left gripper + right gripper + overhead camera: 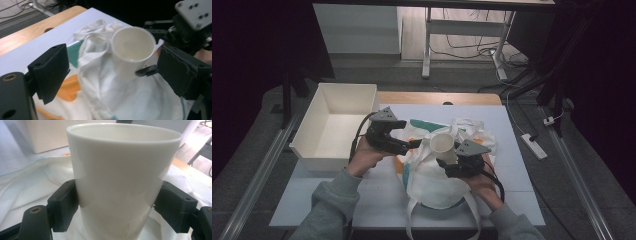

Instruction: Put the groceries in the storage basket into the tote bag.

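Note:
A plain white cup [443, 144] is held upright over a crumpled white tote bag [437, 182] with orange and teal print. My right gripper [451, 161] is shut on the cup; in the right gripper view the cup [125, 177] stands between the two black pads [62, 207], which press its lower sides. My left gripper [413, 145] reaches in from the left at the bag's upper edge. In the left gripper view its jaws stand wide open [115, 70], with the cup [132, 47] and the bag [107, 100] beyond them and nothing gripped.
An empty white bin [332, 125] stands at the table's left, close behind the left hand. The bag lies on a pale mat [512, 150] over a wooden tabletop [437, 97]. A power strip [534, 146] and cables lie on the floor at the right.

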Action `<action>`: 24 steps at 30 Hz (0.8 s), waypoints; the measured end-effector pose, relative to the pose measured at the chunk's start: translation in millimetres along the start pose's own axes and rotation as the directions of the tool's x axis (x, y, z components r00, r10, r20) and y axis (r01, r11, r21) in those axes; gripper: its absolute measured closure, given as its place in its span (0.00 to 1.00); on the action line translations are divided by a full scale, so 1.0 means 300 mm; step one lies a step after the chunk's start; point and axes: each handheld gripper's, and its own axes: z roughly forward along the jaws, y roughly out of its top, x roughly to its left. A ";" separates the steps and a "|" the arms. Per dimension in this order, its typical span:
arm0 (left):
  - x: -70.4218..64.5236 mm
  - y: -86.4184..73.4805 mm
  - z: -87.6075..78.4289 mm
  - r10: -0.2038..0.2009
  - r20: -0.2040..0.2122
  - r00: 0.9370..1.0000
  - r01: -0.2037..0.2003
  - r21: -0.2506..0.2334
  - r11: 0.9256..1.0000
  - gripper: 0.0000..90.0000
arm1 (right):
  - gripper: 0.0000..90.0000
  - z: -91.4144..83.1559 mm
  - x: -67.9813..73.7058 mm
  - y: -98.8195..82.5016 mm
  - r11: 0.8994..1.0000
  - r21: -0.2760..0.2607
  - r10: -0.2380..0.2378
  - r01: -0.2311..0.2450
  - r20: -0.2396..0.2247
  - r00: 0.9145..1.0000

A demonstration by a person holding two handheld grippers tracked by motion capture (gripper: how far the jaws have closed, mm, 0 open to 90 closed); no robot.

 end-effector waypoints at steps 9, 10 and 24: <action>0.056 -0.018 -0.013 -0.026 -0.050 0.998 0.028 0.028 0.999 0.13 | 0.25 0.018 -0.038 -0.029 0.999 0.019 0.035 -0.035 0.019 0.999; 0.059 -0.019 -0.013 -0.029 -0.052 0.998 0.031 0.030 0.999 0.13 | 0.25 0.023 -0.039 -0.032 0.999 0.024 0.036 -0.036 0.020 0.999; 0.071 -0.028 0.003 -0.033 -0.059 0.998 0.036 0.057 0.998 0.13 | 0.25 0.089 -0.057 -0.078 0.996 0.073 0.041 -0.044 0.039 0.998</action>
